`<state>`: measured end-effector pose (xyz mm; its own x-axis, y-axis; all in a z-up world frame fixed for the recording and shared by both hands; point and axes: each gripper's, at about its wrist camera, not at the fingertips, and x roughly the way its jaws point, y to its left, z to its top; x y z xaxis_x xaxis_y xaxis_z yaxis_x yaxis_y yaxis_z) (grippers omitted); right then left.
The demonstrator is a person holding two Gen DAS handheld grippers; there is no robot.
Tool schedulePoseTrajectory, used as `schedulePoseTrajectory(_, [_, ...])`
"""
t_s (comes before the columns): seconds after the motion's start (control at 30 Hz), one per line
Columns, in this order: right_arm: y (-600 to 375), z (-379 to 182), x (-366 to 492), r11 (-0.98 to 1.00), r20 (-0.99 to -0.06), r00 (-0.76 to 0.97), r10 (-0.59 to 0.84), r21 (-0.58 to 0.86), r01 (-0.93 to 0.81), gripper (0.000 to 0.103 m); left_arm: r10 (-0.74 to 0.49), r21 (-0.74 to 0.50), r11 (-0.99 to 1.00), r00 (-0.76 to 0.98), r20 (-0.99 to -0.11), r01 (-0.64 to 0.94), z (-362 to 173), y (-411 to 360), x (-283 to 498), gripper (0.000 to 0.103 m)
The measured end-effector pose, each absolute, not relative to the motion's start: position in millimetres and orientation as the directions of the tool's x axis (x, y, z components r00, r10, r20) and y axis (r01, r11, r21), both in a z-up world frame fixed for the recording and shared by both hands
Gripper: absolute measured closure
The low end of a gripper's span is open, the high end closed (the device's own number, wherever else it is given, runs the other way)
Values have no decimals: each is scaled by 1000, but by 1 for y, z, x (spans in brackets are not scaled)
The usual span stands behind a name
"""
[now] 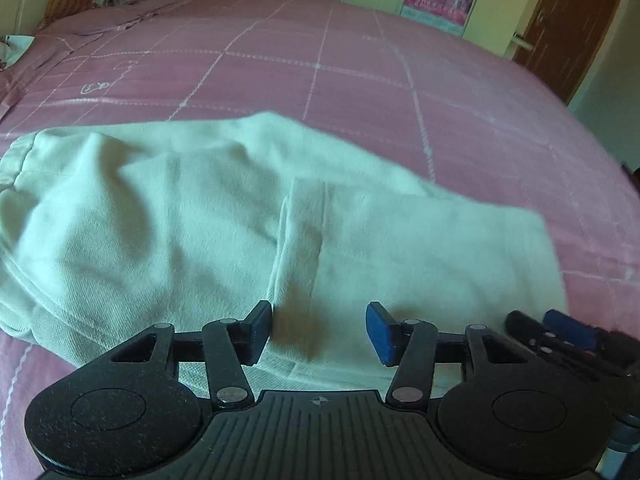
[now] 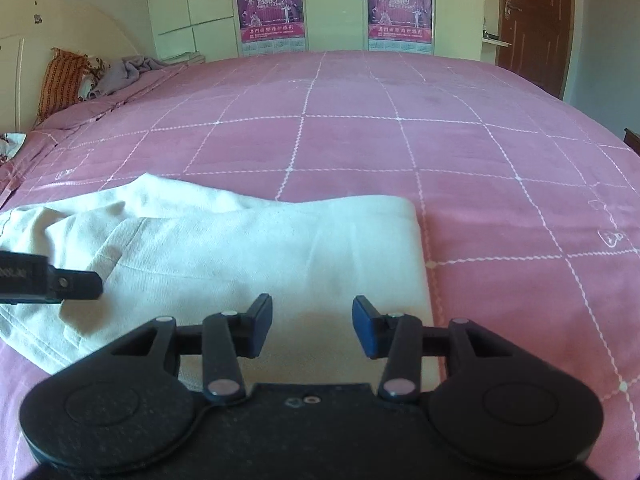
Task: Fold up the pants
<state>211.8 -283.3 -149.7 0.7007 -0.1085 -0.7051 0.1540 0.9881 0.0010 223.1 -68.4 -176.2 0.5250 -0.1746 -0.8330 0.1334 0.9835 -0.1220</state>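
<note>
Off-white pants (image 1: 160, 220) lie folded over on the pink bedspread, with the waistband at the left and a hem edge running down the middle. My left gripper (image 1: 320, 320) hovers over their near edge, jaws open and nothing pinched between the blue pads. In the right wrist view the pants (image 2: 240, 248) end in a straight folded edge on the right. My right gripper (image 2: 312, 316) stands open just above that end, with cloth below it but none between the pads. The right gripper's tip (image 1: 560, 332) shows beside the left one, and the left gripper's finger (image 2: 76, 280) enters from the left.
The pink checked bedspread (image 2: 400, 152) stretches far beyond the pants. An orange pillow (image 2: 64, 80) and a heap of grey clothes (image 2: 128, 70) lie at the headboard. Wardrobe doors with posters (image 2: 268, 8) and a brown door (image 2: 532, 20) stand behind the bed.
</note>
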Motion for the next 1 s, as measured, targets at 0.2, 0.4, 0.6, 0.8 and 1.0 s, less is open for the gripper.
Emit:
schedulePoseTrajectory(0.2, [-272,-181,204,989,-721,678,-144,-118,85,58,-157,-92,985,540,-827,145,-190,-70,214,46])
schedulePoseTrajectory(0.4, [-270,-179,195,989,-713,685,-150,-113,99,58,-156,-82,984,548,-822,156,-190,-69,206,46])
schedulePoseTrajectory(0.6, [-269,-175,186,990,-719,680,-143,-103,99,58,-167,-80,980,551,-818,180,-185,-63,195,46])
schedulePoseTrajectory(0.8, [-266,-168,179,990,-730,669,-139,-107,88,58,-160,-51,977,550,-820,208,-180,-53,178,46])
schedulePoseTrajectory(1.0, [-258,-142,179,993,-703,705,-99,-28,112,56,-135,-65,988,569,-811,142,-171,-24,172,46])
